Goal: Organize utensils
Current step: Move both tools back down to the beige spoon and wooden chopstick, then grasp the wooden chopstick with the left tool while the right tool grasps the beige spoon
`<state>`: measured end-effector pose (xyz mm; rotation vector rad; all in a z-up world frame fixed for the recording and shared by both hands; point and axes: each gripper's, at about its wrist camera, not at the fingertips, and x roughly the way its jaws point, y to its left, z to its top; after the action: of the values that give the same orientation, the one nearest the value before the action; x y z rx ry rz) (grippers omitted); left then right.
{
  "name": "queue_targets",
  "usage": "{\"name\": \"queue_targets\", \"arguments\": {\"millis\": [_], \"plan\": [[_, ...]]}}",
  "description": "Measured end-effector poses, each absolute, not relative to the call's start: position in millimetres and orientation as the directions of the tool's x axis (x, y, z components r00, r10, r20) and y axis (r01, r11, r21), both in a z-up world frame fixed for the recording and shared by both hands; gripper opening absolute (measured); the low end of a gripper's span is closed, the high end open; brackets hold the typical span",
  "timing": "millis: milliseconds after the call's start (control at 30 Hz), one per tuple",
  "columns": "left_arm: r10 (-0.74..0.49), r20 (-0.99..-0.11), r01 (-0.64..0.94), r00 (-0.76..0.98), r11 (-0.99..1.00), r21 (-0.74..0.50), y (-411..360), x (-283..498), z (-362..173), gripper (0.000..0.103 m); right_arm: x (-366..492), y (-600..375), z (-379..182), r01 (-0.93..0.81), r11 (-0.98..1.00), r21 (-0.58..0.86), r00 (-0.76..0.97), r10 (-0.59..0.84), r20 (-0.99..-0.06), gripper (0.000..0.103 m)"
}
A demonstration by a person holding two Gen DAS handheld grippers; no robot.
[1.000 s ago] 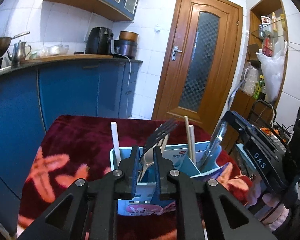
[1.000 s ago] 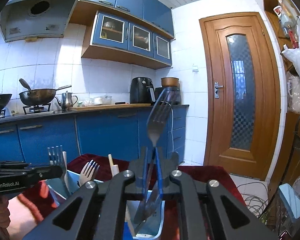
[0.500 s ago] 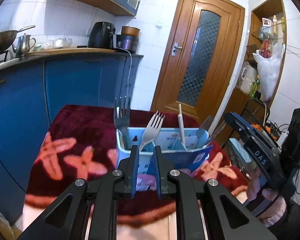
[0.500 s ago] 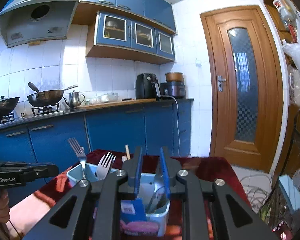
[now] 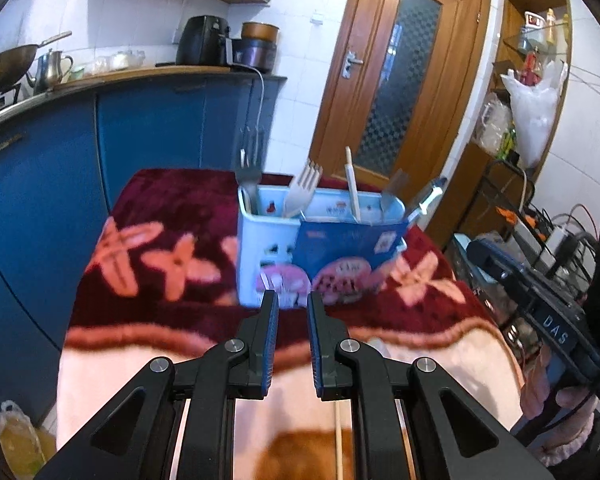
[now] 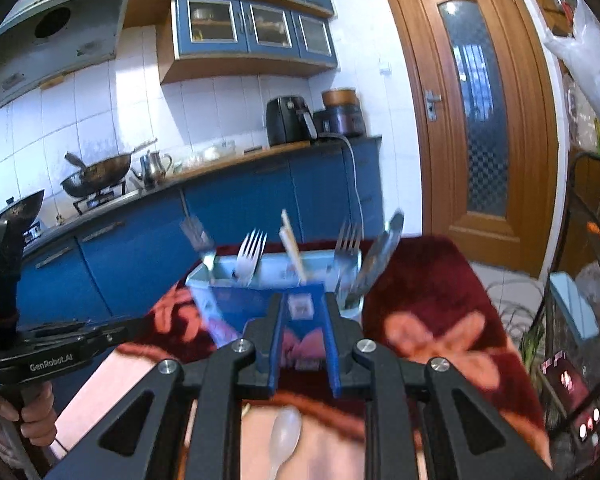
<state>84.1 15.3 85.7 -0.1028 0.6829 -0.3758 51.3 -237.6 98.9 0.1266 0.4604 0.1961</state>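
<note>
Both claws have drawn back from the pale blue plastic utensil caddy (image 5: 300,236), which looked much closer a second ago; the steel fork the right claw (image 6: 302,334) then gripped now stands in the caddy. Its blue-padded jaws have just been opening and now stand slightly apart with nothing between them. The left claw (image 5: 292,320) is likewise narrowly parted and holds nothing.

The caddy stands toward the far edge of the surface, on a plush dark red blanket with pink flower shapes (image 5: 156,232). A blue printed card (image 5: 348,240) leans across its front. In the left wrist view three metal forks rise from it, plus one pale wooden chopstick (image 5: 353,188) and a shiny steel handle (image 5: 430,196) at the right end.

Only the right wrist view shows a translucent white plastic spoon (image 6: 284,438) lying at the blanket's near edge, under the claw, and the person's left hand (image 6: 36,416) gripping its handle. Only the left view shows a thin pale stick (image 5: 339,440) at the near edge.
</note>
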Motion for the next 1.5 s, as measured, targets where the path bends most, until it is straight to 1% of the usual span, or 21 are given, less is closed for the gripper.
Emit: {"name": "queue_targets", "arguments": {"millis": [167, 367, 567, 700, 1000, 1367, 1500], "plan": [[-0.386, -0.635, 0.326, 0.669, 0.921, -0.216, 11, 74, 76, 0.015, 42, -232, 80, -0.140, 0.977, 0.162, 0.815, 0.207, -0.542, 0.020], [-0.379, -0.689, 0.353, 0.618, 0.917, -0.187, -3, 68, 61, 0.015, 32, -238, 60, -0.113, 0.975, 0.190, 0.755, 0.208, -0.622, 0.020], [-0.375, -0.745, 0.387, 0.551, 0.906, -0.170, -23, 70, 45, 0.015, 24, -245, 53, -0.102, 0.973, 0.206, 0.736, 0.213, -0.643, 0.022], [-0.370, -0.783, 0.399, 0.500, 0.901, -0.172, -35, 74, 33, 0.015, 18, -249, 48, -0.105, 0.971, 0.213, 0.730, 0.221, -0.647, 0.026], [-0.354, -0.849, 0.389, 0.392, 0.900, -0.195, -47, 96, 8, 0.015, 18, -257, 36, -0.087, 0.968, 0.235, 0.709, 0.226, -0.668, 0.026], [-0.324, -0.887, 0.416, 0.329, 0.893, -0.171, -65, 115, -9, 0.015, 29, -261, 22, -0.097, 0.963, 0.250, 0.667, 0.249, -0.703, 0.027], [-0.334, -0.885, 0.416, 0.325, 0.891, -0.183, -68, 122, -12, 0.013, 36, -257, 21, -0.119, 0.965, 0.235, 0.646, 0.255, -0.720, 0.028]]}}
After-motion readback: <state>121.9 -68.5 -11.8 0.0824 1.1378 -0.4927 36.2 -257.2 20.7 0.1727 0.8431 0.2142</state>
